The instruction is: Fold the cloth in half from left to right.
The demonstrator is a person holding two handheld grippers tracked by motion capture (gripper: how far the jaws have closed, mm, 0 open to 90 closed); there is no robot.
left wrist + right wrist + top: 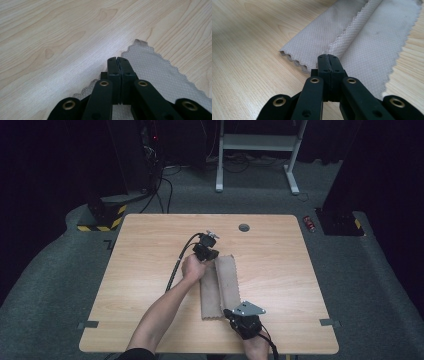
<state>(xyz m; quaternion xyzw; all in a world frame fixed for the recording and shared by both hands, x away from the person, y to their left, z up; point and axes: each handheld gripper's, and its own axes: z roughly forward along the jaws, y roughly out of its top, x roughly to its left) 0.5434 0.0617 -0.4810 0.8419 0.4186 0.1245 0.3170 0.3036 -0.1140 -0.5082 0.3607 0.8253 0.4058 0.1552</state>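
A beige cloth (pixel 221 287) with scalloped edges lies lengthwise at the middle of the wooden table (pixel 150 250), one long side folded over. My left gripper (pixel 212 255) sits at the cloth's far end, jaws pressed together over the cloth (pixel 155 70) near its corner. At the near end is my right gripper (pixel 228 312). In the right gripper view its jaws (pixel 328 56) are shut where the zigzag edge of the cloth's (pixel 372 42) upper layer runs in between them. Whether the left pads pinch fabric is hard to see.
A round grey cable port (pixel 244 227) is set in the table near its far edge. Bare wood stretches left and right of the cloth. Beyond the table stand a white desk frame (pixel 257 142) and black stands on grey carpet.
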